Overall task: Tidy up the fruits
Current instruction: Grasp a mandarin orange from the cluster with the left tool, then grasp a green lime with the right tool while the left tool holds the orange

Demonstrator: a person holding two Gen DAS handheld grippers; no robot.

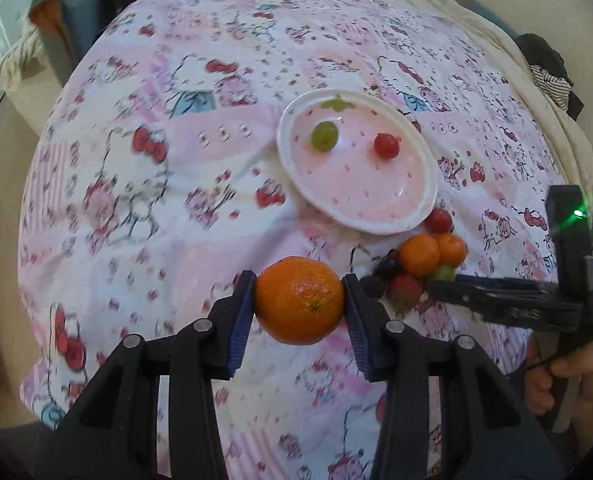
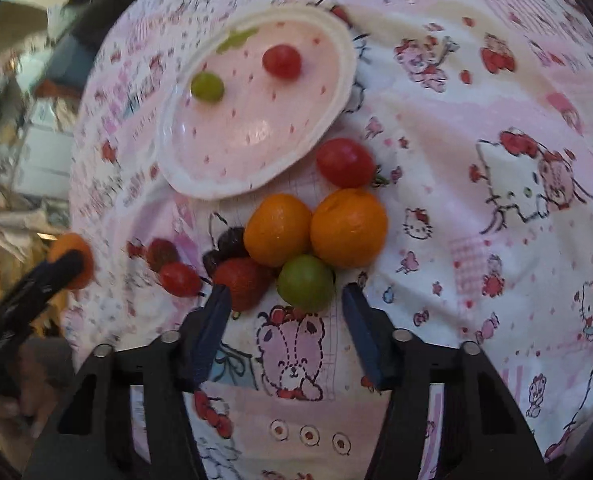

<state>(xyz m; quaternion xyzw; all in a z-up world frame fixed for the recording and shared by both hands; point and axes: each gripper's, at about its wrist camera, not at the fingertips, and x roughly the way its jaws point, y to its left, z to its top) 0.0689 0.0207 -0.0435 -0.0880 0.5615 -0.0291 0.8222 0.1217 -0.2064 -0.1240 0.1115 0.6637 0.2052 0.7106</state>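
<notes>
Orange (image 1: 299, 305) sits low in the middle, squeezed between the left gripper (image 1: 299, 307) jaws; it may slip. The right gripper (image 2: 284, 300), half open and empty, may bump the green grape (image 2: 305, 282).

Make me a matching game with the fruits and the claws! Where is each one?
Things:
1. big orange
2. green grape
3. strawberry
4. right claw

Places or states:
A. lying in the pink plate
B. open, just above the fruit pile
C. squeezed in the left claw
D. on the cloth, beside a green fruit

Pairs: 1-C, 2-A, 3-D, 4-B
</notes>
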